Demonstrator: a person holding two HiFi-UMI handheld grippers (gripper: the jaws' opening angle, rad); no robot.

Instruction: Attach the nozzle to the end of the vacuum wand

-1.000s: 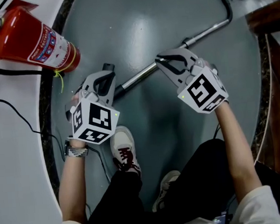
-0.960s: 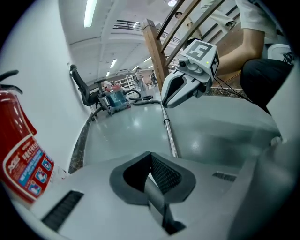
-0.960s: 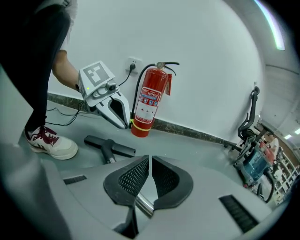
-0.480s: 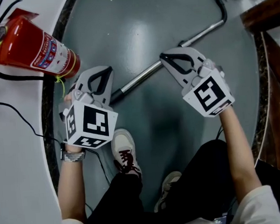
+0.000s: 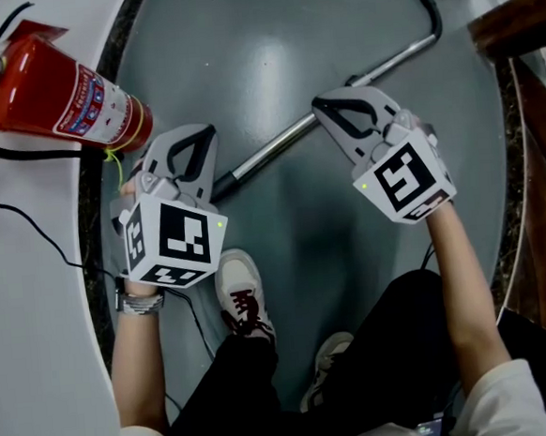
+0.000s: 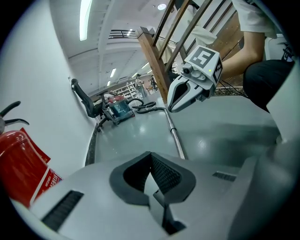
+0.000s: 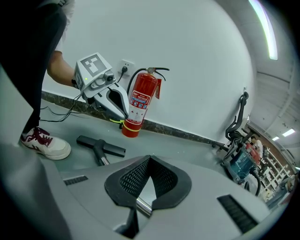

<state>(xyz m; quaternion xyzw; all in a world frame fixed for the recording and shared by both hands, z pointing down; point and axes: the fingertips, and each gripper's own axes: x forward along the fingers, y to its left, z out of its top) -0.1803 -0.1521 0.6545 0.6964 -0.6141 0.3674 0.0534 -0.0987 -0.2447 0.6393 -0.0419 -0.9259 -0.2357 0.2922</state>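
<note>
1. Legs in dark trousers and a white sneaker (image 5: 241, 285) with red laces stand on the grey floor (image 5: 287, 33), nearest the head camera.
2. Left gripper (image 5: 206, 138) hovers just beyond the sneaker. Its jaws are together with nothing between them, and only floor shows past its tips.
3. Right gripper (image 5: 326, 112) hovers level with it, well apart to the right. Its jaws have just been closing and meet with nothing held. The shiny tube seen under them in the right gripper view lies below, outside the pads.
4. Vacuum wand (image 5: 277, 151), a metal tube, lies on the floor. It slants from beneath the left gripper, past the right gripper's tips, to a black hose (image 5: 430, 7) that bends away.
5. Nozzle (image 7: 101, 146), a black T-shaped floor head, lies flat at the wand's near end, its neck running into the tube. In the head view the left gripper covers it.
6. Red fire extinguisher (image 5: 56, 88) stands against the white wall (image 5: 40, 372) just beyond the nozzle. A black cable (image 5: 39, 231) runs up to a socket (image 7: 125, 64).
7. Farthest off, the hose reaches a blue machine (image 6: 117, 110) beside a black office chair (image 6: 82, 98), with a wooden railing (image 6: 157, 61) to the right.
</note>
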